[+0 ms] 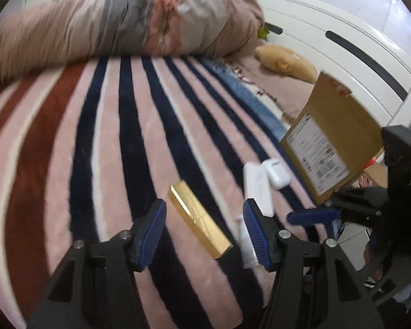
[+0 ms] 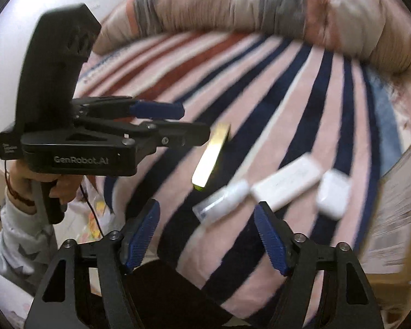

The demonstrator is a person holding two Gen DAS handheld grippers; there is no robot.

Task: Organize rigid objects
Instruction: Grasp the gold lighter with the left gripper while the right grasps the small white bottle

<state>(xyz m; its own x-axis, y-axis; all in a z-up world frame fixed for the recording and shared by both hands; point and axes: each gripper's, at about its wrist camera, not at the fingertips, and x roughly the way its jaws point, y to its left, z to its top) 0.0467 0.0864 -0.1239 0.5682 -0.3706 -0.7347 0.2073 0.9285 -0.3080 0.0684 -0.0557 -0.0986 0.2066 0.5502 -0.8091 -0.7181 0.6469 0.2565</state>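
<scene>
A gold rectangular bar (image 1: pixel 198 218) lies on the striped blanket (image 1: pixel 68 150), between the fingers of my open left gripper (image 1: pixel 204 211). A flat white box (image 1: pixel 257 189), a white earbud case (image 1: pixel 276 174) and a small white tube (image 1: pixel 245 244) lie just right of it. In the right wrist view the gold bar (image 2: pixel 211 156), white tube (image 2: pixel 222 201), white box (image 2: pixel 287 182) and earbud case (image 2: pixel 333 194) lie ahead of my open, empty right gripper (image 2: pixel 205 216). The left gripper (image 2: pixel 178 126) hovers by the gold bar.
An open cardboard box (image 1: pixel 331 137) with a shipping label stands at the blanket's right edge; it also shows in the right wrist view (image 2: pixel 397 205). A rolled beige quilt (image 1: pixel 123 27) lies across the far side. A white headboard (image 1: pixel 342 41) and a tan pillow (image 1: pixel 285 60) are behind.
</scene>
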